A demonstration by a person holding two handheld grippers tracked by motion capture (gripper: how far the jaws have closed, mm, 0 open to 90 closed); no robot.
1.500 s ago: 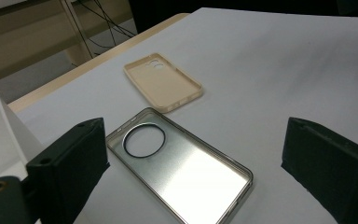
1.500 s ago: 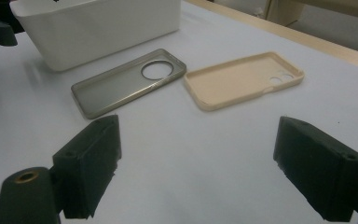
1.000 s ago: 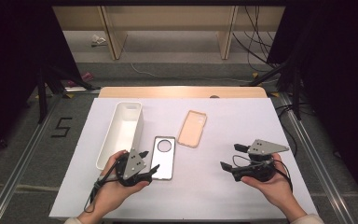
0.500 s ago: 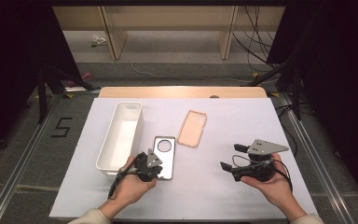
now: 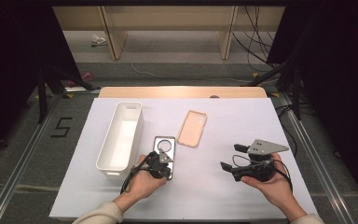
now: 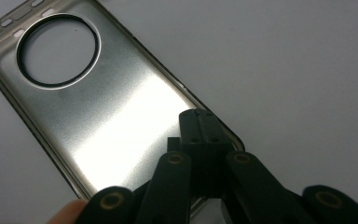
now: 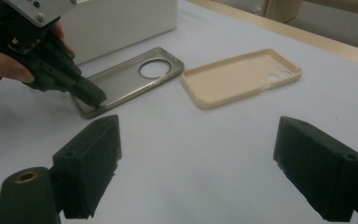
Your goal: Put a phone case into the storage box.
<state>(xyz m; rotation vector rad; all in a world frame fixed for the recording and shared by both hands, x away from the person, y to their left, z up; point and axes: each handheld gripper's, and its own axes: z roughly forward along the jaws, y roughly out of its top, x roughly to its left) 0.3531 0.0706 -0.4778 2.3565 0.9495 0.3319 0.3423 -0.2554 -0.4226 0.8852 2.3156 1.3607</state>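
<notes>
Directly beneath left gripper (image 6: 199,122): grey case (image 6: 98,112)

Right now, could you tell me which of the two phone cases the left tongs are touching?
The grey translucent case with the round camera hole, beside the white bin; the left tongs are shut on its near end. The beige case lies apart.

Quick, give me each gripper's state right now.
Left gripper: jaws closed together, tips down on the near end of the grey phone case; whether it pinches the case cannot be told.
Right gripper: open, holding nothing.
</notes>
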